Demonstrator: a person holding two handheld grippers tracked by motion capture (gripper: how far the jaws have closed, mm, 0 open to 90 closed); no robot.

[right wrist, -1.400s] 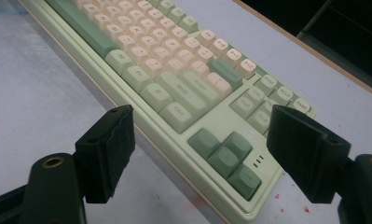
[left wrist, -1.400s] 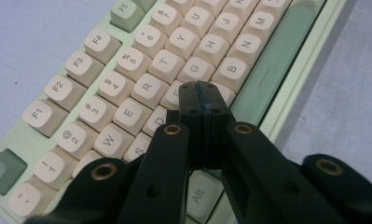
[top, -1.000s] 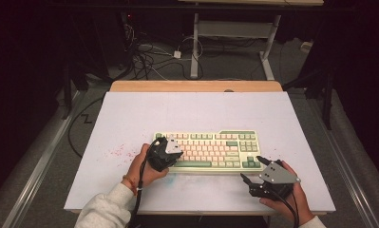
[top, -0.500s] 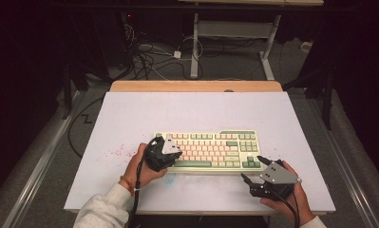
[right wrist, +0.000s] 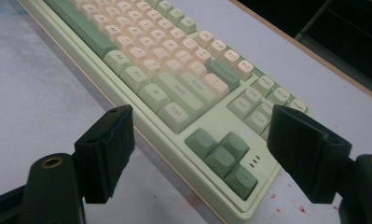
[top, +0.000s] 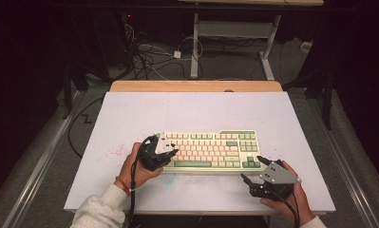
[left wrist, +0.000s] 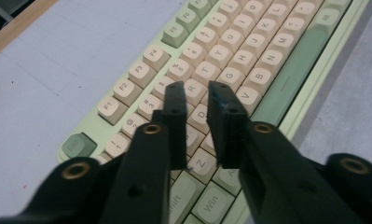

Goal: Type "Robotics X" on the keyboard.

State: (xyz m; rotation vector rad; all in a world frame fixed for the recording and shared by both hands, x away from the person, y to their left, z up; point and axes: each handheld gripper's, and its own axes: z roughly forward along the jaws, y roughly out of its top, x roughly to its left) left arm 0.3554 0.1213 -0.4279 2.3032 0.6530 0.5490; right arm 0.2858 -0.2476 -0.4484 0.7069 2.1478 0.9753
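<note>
A: Where is your left gripper (top: 164, 153) now?

B: You hold it over the left part of the keyboard (top: 211, 151), above the letter keys. In the left gripper view its fingers (left wrist: 175, 112) stand close together, with only a narrow gap between them. They have just been closing a little. Nothing is between them, and I cannot tell if the tips touch a key.

A: And the right gripper (top: 253, 171)?

B: You hold it just beside the near right corner of the keyboard, low over the desk (top: 130, 114). In the right gripper view its fingers (right wrist: 110, 154) stand wide apart, and the corner with the dark green arrow keys (right wrist: 223, 156) shows between them. The pads do not press on it, so you hold nothing there.

A: Where does the keyboard lie?

B: It lies flat on the white desk, on the near half and a little to the right of the middle, with its long side parallel to the near edge. Some small red specks (top: 112, 153) are on the desk to the left of it.
</note>
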